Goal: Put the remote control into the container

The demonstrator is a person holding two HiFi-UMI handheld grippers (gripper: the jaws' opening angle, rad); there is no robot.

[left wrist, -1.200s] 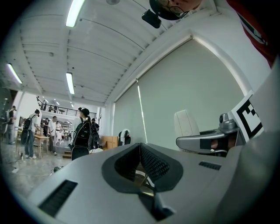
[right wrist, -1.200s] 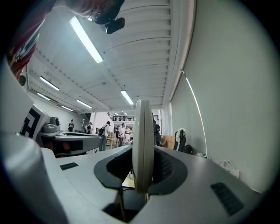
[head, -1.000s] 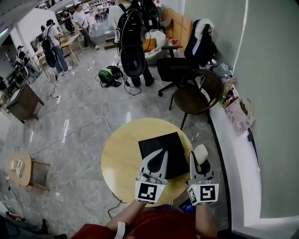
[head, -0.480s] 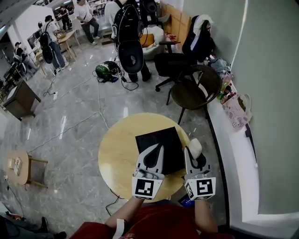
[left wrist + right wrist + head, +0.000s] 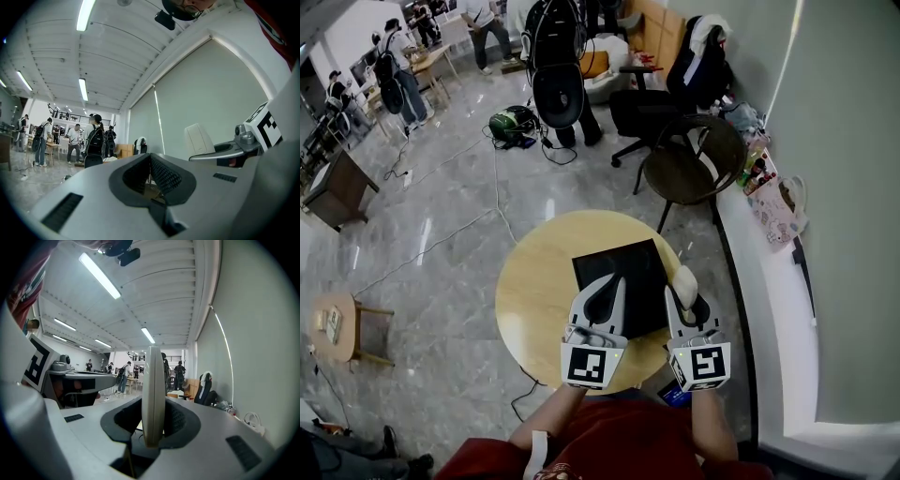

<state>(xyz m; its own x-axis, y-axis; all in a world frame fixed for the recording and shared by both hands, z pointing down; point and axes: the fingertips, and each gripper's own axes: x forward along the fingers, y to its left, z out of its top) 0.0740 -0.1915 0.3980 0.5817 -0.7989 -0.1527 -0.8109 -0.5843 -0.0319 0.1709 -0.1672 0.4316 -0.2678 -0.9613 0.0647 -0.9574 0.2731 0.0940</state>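
Note:
A black square container lies on the round wooden table. My right gripper is shut on the white remote control, just off the container's right edge. In the right gripper view the remote stands edge-on between the jaws and sticks out well past them. My left gripper hovers over the container's near left part, jaws together with nothing between them. In the left gripper view its tips meet, and the remote shows off to the right.
Beyond the table stand a round brown chair and a black office chair. A white ledge with bottles and bags runs along the right wall. Cables cross the floor, and people stand at the back. A small stool sits far left.
My right gripper with the remote has sunk slightly beside the container's right edge. The left gripper has hardly moved. The head view has shifted a little.

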